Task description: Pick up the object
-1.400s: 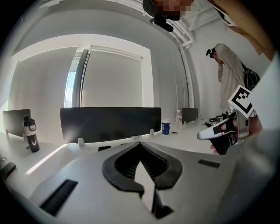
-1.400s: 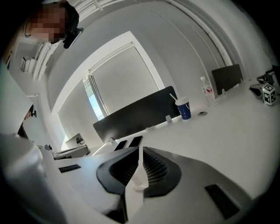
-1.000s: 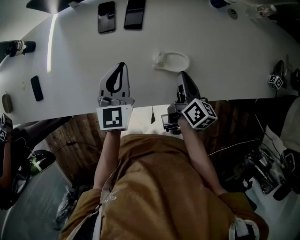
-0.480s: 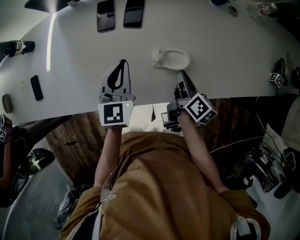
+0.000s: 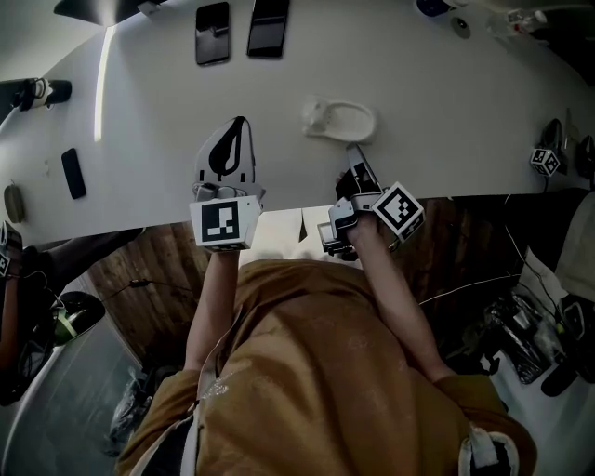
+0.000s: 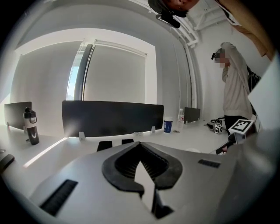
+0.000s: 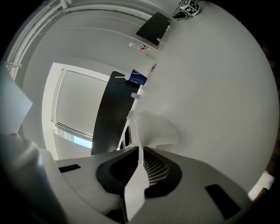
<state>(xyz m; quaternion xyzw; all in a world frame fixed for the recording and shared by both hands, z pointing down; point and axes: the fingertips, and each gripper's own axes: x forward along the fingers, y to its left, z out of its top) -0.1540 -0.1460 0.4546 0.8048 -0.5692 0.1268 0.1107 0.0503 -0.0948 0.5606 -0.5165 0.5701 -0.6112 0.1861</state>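
Note:
The object is a white shallow oval dish (image 5: 340, 120) lying on the white table (image 5: 446, 102). In the right gripper view the dish (image 7: 155, 127) sits just beyond my jaw tips, apart from them. My right gripper (image 5: 354, 151) hovers near the table's front edge, rolled to one side, jaws shut on nothing. In its own view the right gripper (image 7: 140, 149) shows both pads pressed together. My left gripper (image 5: 243, 124) rests left of the dish, tips touching and empty. In the left gripper view the left gripper (image 6: 140, 144) points across the bare tabletop.
Two dark phones (image 5: 212, 33) (image 5: 268, 25) lie at the table's far edge, and a small black item (image 5: 72, 173) at the left. A black divider screen (image 6: 111, 118), a bottle (image 6: 30, 127) and a cup (image 6: 168, 124) stand beyond. A person (image 6: 236, 94) stands at the right.
My right gripper has rolled about its own axis and sunk a little toward the table; its marker cube has shifted. The left gripper and the dish have stayed put.

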